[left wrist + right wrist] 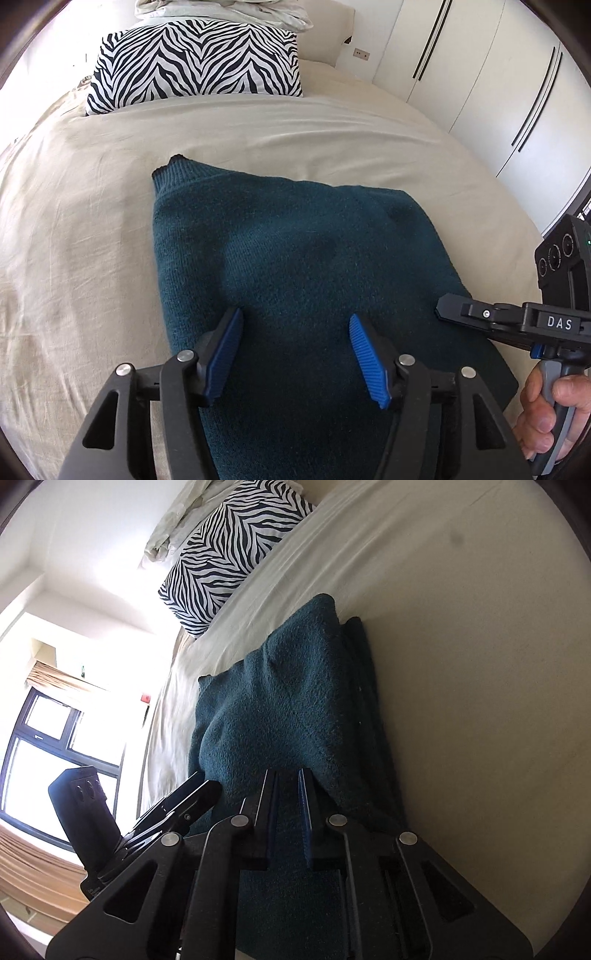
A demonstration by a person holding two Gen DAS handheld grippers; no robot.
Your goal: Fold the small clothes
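On the bed: the teal sweater (288,258) lies on the beige bedsheet (92,221), already doubled into a long slab, ribbed cuff toward the far zebra pillow (195,62).
Left side, bare sheet: we have free room there, so it looks like the place to lay a fold over without dragging wrinkles.
Left gripper (295,332): we hold it over the near end of the sweater, blue fingers (225,347) apart with nothing between them; whether the tips touch the knit we cannot tell.
Middle of the sweater: a soft hump sits in the knit, and we judge it worth smoothing flat before the next fold.
Right gripper (288,775): its fingers stand almost together; knit lies right at and under the tips, yet we cannot tell whether any is caught between them. A hand (546,413) grips its handle.
Right edge: the stacked layers show along that side, so we would take all of them at once, not just the top one.
Doing it well: we would match both grippers at the near corners, lift evenly, and carry the near end toward the far cuff.
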